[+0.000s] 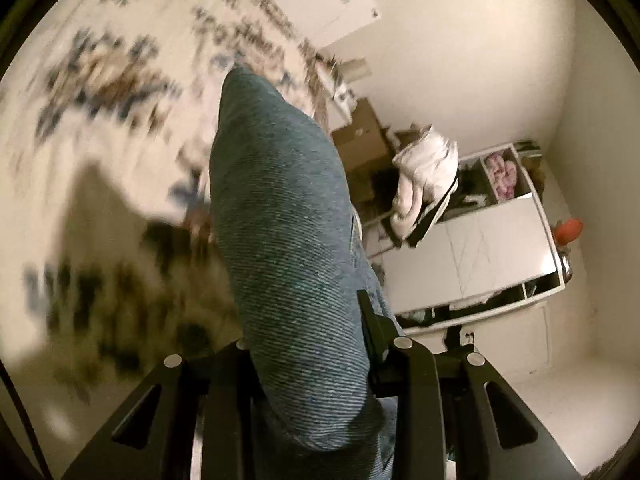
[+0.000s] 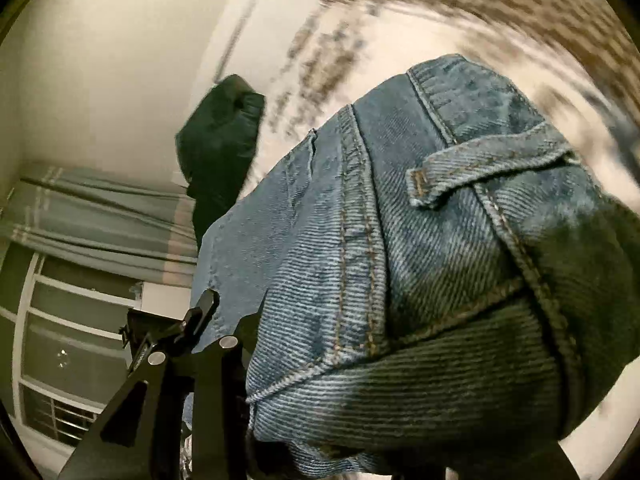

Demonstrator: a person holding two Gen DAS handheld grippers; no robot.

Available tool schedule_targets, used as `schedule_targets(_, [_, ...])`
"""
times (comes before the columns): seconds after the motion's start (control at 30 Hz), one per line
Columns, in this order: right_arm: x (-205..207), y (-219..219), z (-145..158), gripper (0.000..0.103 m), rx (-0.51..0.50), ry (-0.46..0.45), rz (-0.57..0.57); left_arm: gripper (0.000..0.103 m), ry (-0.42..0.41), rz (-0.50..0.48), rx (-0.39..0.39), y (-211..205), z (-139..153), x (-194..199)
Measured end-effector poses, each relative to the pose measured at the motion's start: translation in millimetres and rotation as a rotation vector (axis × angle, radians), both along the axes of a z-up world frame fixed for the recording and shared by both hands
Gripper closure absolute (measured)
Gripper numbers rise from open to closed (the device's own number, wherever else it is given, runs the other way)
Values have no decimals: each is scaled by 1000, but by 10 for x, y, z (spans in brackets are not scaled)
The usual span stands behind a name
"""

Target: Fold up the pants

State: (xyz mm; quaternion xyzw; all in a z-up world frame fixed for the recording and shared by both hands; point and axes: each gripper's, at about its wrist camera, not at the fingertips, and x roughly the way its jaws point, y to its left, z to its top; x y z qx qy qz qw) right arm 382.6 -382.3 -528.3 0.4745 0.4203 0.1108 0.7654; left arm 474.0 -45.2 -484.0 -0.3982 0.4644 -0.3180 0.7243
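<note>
The pants are blue denim jeans. In the left wrist view a bulging fold of the jeans fills the middle and runs down between the fingers of my left gripper, which is shut on it. One black finger shows at the right of the cloth. In the right wrist view the waistband end of the jeans, with a belt loop and seams, covers my right gripper, which is shut on the denim; its left finger shows beside the cloth. Both hold the jeans lifted over a floral bedspread.
A white shelf unit with clothes, a cardboard box and a white bundle stand at the right in the left wrist view. In the right wrist view a dark garment, a curtain and a window lie left.
</note>
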Motion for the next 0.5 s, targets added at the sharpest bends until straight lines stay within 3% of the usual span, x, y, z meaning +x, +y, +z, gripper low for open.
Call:
schedule_targets(0.07, [430, 22, 68, 62, -4, -24, 10, 76, -5, 23, -4, 43, -9, 343])
schedule_targets(0.17, [1226, 83, -49, 58, -43, -41, 44, 70, -11, 31, 85, 135, -247, 978])
schedule_targets(0.23, [1740, 215, -378, 35, -93, 53, 82, 65, 45, 28, 209, 191, -583, 1307])
schedule_targets(0.27, [1860, 217, -550, 30, -105, 111, 91, 65, 99, 19, 265, 219, -793, 1399])
schedule_targets(0.37, [2018, 267, -1129, 30, -123, 268, 142, 65, 234, 4, 402, 256, -1230, 1415])
schedule_targets(0.43, [2004, 323, -1315, 30, -178, 302, 174, 63, 196, 14, 393, 252, -1274, 1217])
schedule_targets(0.5, [1910, 341, -1335, 31, -218, 284, 178, 60, 158, 34, 436, 196, -1207, 1004])
